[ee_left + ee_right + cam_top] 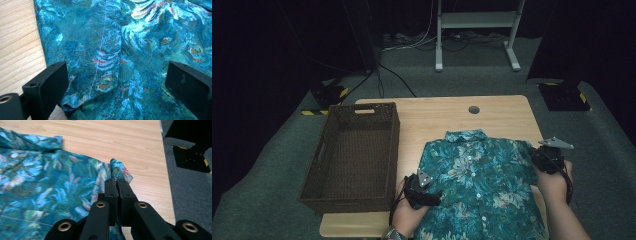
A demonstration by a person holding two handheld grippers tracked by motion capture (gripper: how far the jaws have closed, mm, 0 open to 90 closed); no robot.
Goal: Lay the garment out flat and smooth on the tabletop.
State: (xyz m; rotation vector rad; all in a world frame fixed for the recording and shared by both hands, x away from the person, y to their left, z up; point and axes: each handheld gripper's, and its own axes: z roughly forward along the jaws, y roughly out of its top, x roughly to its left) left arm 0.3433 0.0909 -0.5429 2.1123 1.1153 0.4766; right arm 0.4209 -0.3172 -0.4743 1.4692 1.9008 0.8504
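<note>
Right gripper [117, 182] fingers [111, 192] pressed together, pinching a little fold of the shirt [482, 180] at its right edge, the pinched bit poking up past the tips [121, 170] in the right gripper view; looks like the sleeve end, though hard to swear to it. Left gripper [115, 82] fingers [48, 82] spread wide apart, one at each side of a stretch of fabric with a seam line running up between them; no pressing on the cloth (so nothing actually grabbed on that side), just poised over the shirt's left edge, close to where bare wood shows.

Moving outward: teal floral shirt lying spread on the worktop [442, 117], collar [464, 135] toward the far side, button placket running down the middle, lower hem reaching off the near edge toward the person. Left hand [409, 212] at the shirt's near left side, right hand [552, 182] at its right side, by the worktop's right edge.

Progress-wise, still early by the look of it: shirt laid out flat and buttoned but no fold visible yet; only the right sleeve pinched up, probably the first fold inward. Brown woven basket [352, 155] sitting on the left part of the worktop, nothing inside; likely the final stop, so folding both sides, folding lengthwise and dropping it in all still left to do.
</note>
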